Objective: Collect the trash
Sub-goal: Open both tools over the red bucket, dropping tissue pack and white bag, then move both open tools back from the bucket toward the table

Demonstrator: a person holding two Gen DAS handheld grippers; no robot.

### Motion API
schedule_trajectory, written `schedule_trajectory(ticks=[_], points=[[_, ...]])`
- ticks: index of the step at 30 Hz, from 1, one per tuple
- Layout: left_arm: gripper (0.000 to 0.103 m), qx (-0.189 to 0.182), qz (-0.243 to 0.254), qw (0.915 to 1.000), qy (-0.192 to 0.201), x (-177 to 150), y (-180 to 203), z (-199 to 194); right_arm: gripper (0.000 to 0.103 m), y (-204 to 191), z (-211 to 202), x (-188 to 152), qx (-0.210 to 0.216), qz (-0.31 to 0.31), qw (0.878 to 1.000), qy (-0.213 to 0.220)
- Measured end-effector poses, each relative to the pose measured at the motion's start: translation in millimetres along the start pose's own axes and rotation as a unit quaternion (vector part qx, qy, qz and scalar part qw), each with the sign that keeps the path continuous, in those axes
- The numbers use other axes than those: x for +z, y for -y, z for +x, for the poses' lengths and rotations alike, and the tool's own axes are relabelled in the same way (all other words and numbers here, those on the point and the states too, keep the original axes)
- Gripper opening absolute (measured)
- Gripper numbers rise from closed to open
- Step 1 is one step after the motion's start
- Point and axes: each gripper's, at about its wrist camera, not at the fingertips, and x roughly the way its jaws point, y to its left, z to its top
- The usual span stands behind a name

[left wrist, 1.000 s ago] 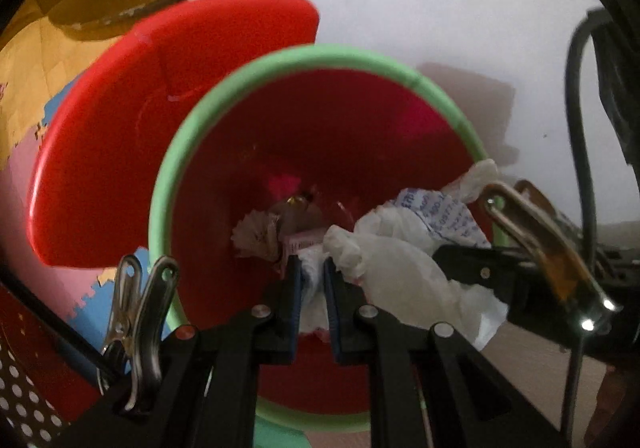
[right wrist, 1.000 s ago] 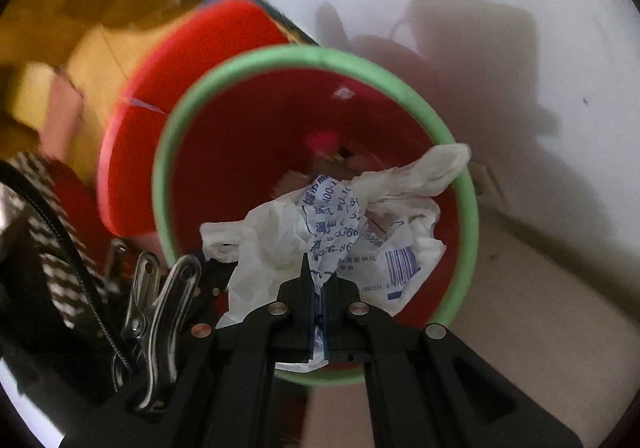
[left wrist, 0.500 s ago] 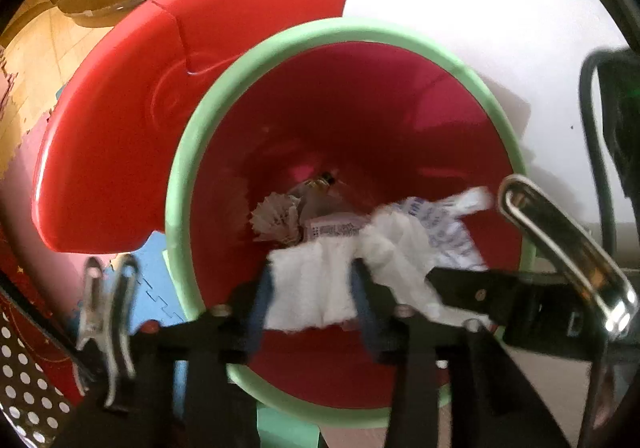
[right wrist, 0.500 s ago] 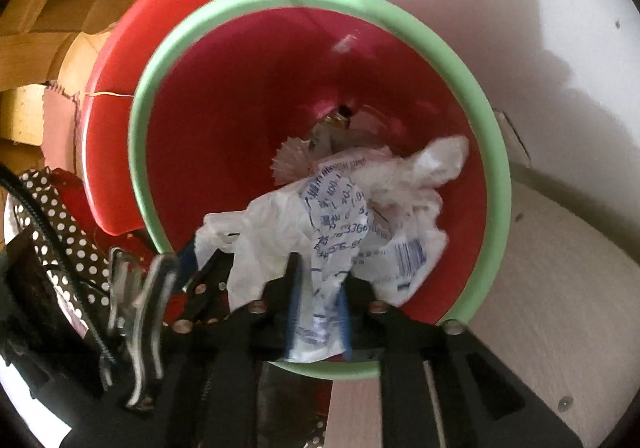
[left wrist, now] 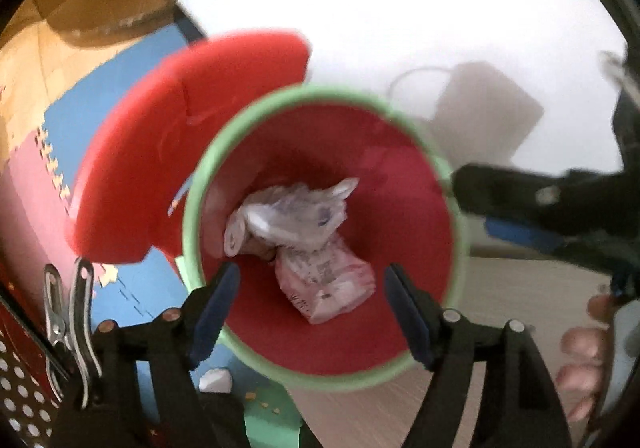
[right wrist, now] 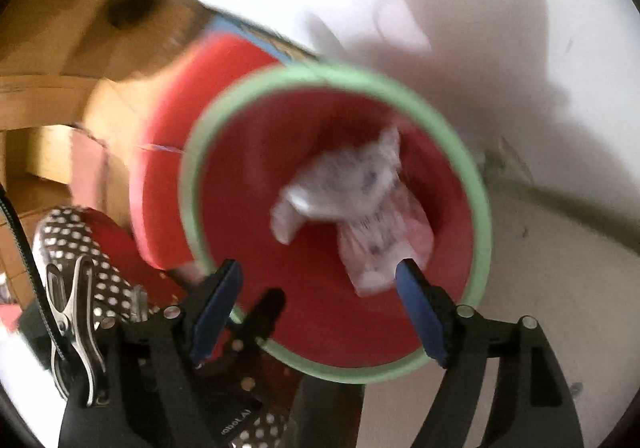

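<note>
A red bin with a green rim (left wrist: 192, 204) (right wrist: 478, 184) stands below both grippers, its red lid (left wrist: 160, 152) (right wrist: 168, 152) flipped up at the left. Inside lie a crumpled white plastic bag (left wrist: 296, 216) (right wrist: 352, 184) and a pinkish printed wrapper (left wrist: 324, 280) (right wrist: 380, 244). My left gripper (left wrist: 312, 304) hovers above the bin, its jaws opening, with nothing between them. My right gripper (right wrist: 318, 300) also hangs over the bin with jaws opening and empty. Both views are blurred.
A small white scrap (left wrist: 216, 380) lies on the blue foam mat (left wrist: 120, 88) by the bin's foot. A white wall (left wrist: 400, 0) rises behind. A polka-dot fabric (right wrist: 80, 244) sits at the left. The right gripper's body (left wrist: 560, 208) and a person's fingers (left wrist: 584, 348) show at right.
Both grippers went from shut on the white paper and plastic bag to wide open. The trash dropped to the bottom of the bin. Both grippers rose away from it.
</note>
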Motion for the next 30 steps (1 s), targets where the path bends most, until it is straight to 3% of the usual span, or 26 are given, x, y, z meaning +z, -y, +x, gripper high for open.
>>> schedule_trajectory(ticks=[5,8,11,16,22,30], points=[[0.08,-0.018,0.025,0.9991,0.031,-1,12,-89,0.081,-17,-100,-30,0.038,-0.043,0.992,0.109],[0.083,-0.022,0.031,0.9981,0.049,-2,19,-142,0.081,-23,-177,-74,0.046,-0.086,0.981,0.169],[0.087,-0.029,0.034,0.9964,0.073,-2,28,-192,0.081,-22,-228,-114,0.019,-0.116,0.972,0.202],[0.087,-0.047,0.039,0.9944,0.085,-6,38,-238,0.081,-10,-290,-164,0.015,-0.091,0.968,0.234],[0.087,-0.043,0.044,0.9942,0.088,-17,29,-268,0.081,-21,-312,-193,0.019,-0.071,0.965,0.25],[0.087,-0.021,0.051,0.9958,0.073,-23,12,-270,0.081,-41,-286,-206,0.031,-0.078,0.968,0.236]])
